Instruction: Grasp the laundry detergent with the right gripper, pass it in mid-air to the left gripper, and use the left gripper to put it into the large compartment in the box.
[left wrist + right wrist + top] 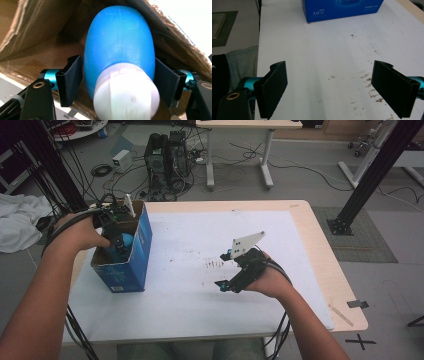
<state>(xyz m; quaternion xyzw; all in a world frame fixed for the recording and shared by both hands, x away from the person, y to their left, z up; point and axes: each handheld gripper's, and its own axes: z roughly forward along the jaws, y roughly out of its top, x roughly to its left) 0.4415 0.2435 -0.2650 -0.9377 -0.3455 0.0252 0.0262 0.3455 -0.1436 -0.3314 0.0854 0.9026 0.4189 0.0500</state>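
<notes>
Left gripper [118, 243] clamps a blue bottle [125, 240] inside the blue box [137, 255]; right gripper [227, 269] rests open over the table [310, 235].

From the high view the bottle is just a blue patch in the open-topped carton at the table's left edge. The left gripper view shows more: the bottle's [119, 47] white cap [126, 92] points toward the camera, both jaws press its sides, brown cardboard walls [37, 27] surround it. The right gripper view shows its jaws spread wide with nothing between them above the stained white sheet [324, 57], the box's printed side [342, 8] well ahead.
</notes>
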